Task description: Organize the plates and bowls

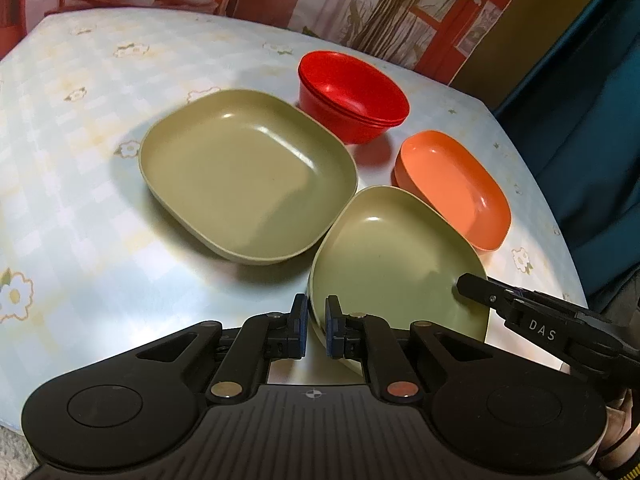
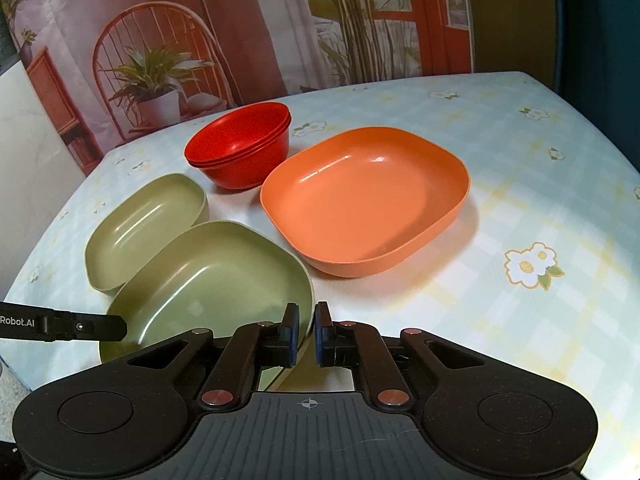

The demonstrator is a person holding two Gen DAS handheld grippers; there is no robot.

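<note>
Both grippers hold the near olive-green plate (image 1: 392, 256) (image 2: 216, 272). My left gripper (image 1: 316, 330) is shut on its left rim, and the rim shows between the blue pads. My right gripper (image 2: 307, 332) is shut on the opposite rim; in the left wrist view its tip (image 1: 466, 285) reaches in from the right. The held plate sits tilted and overlaps a second olive plate (image 1: 244, 176) (image 2: 140, 224) in the right wrist view. An orange plate (image 1: 456, 188) (image 2: 360, 208) rests to the right. Stacked red bowls (image 1: 352, 92) (image 2: 240, 148) stand behind.
A floral, light-blue checked tablecloth covers the table (image 1: 80, 200) (image 2: 520, 184). A printed backdrop (image 2: 160, 40) of a chair and plants hangs behind it. A dark blue curtain (image 1: 592, 120) hangs past the table's right edge.
</note>
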